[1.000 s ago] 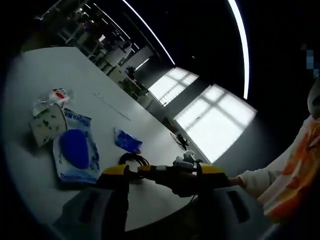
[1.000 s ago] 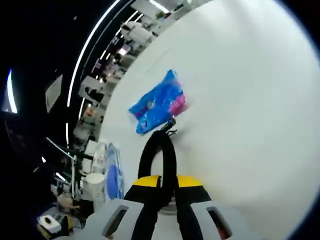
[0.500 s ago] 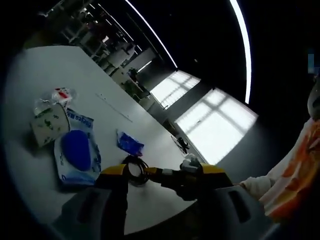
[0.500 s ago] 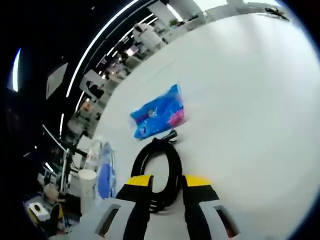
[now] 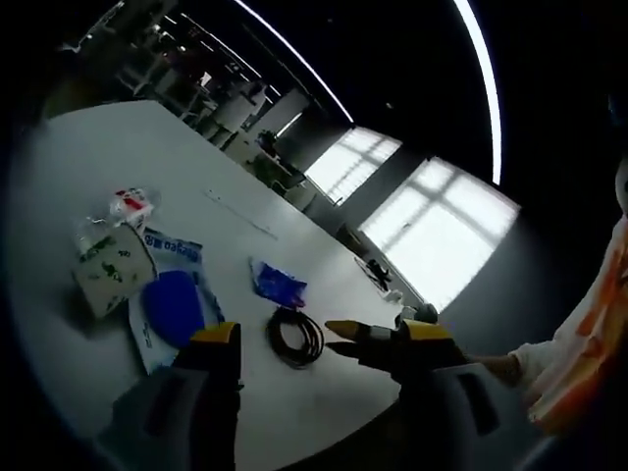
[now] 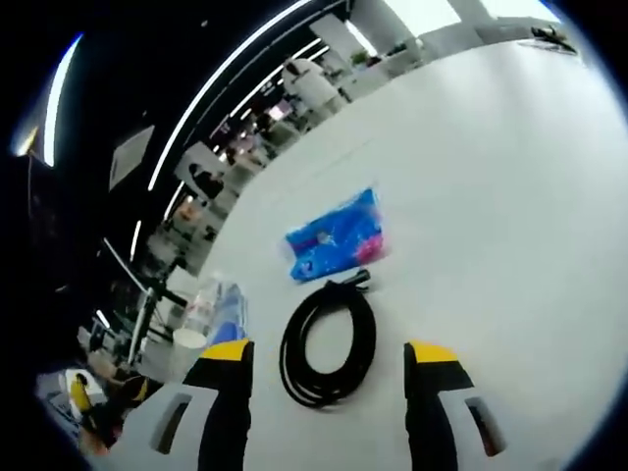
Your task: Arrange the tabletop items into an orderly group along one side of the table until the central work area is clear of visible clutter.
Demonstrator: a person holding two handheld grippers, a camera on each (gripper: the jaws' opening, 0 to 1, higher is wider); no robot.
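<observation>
a: right tool [image 6: 328,358] status?
b: jaws wide apart, gripping nothing. the coiled black cable loop [image 6: 328,343] lies flat on the white counter [image 6: 510,196], between the two yellow-tipped jaws but touching neither.
a: what's next to the cable?
b: small blue plastic packet with pink print [image 6: 335,237], just beyond the coil, near its plug end. further off at the left of the right gripper view, a flat blue-and-white pouch [image 6: 228,309] and a white paper cup [image 6: 188,339].
a: left tool [image 5: 319,339]?
b: also apart, nothing clamped. the other tool reaches in from the right of that view, its yellow tip near the cable [image 5: 295,337].
a: layout from the left gripper view?
b: cable sits on the counter [image 5: 118,157] just beside the blue packet [image 5: 276,283]. to their left, the blue-and-white pouch [image 5: 173,306], touching a white carton with green print [image 5: 111,265]. a crumpled clear wrapper with a red-and-white label [image 5: 128,204] lies just behind the carton.
a: anything else?
b: a person's sleeve, white with orange pattern [image 5: 589,334], at the right edge. bright windows in the dark room beyond the counter.
</observation>
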